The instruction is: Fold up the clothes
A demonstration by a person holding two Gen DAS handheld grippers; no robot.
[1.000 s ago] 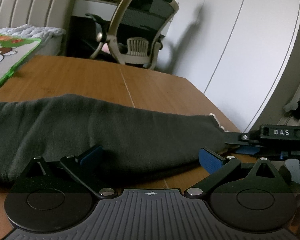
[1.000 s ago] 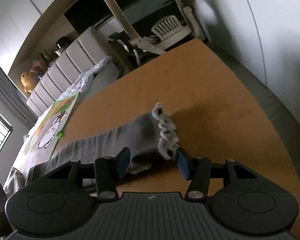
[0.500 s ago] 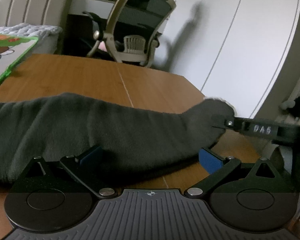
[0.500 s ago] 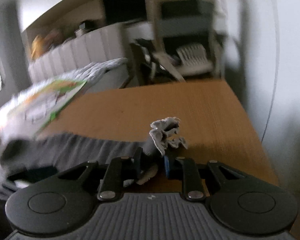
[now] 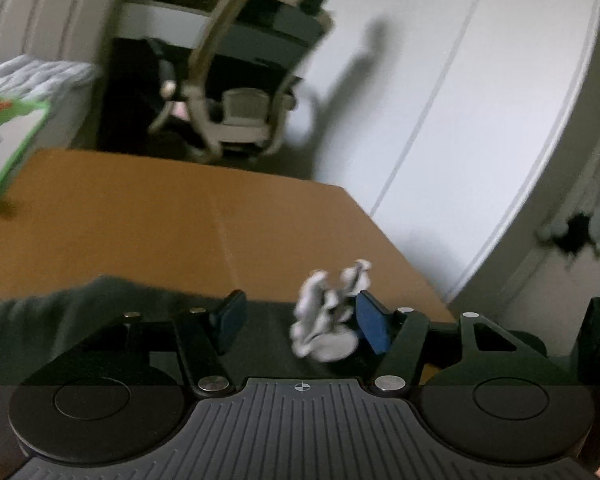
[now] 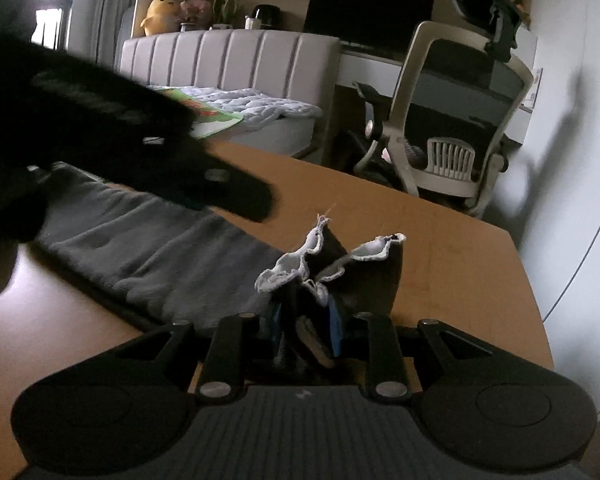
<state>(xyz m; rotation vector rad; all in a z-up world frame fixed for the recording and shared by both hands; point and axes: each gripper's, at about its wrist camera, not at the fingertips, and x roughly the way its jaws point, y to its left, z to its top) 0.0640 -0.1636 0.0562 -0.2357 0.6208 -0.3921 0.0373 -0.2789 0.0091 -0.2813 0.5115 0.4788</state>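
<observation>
right gripper (image 6: 302,326) is pinched tight on the frilly white-trimmed end (image 6: 300,264) of the long dark grey knit garment (image 6: 152,256), lifting it off the orange-brown wooden table (image 6: 440,236); the rest lies flat to the left. left gripper (image 5: 298,322), jaws spread wide, holds nothing, with the bunched trim (image 5: 328,320) sitting between its blue pads (image 5: 374,326). risk, as i judge it: the grip is only on the bunched edge, so a quick pull could slip it free, or drag the whole garment crooked and skew the fold.
</observation>
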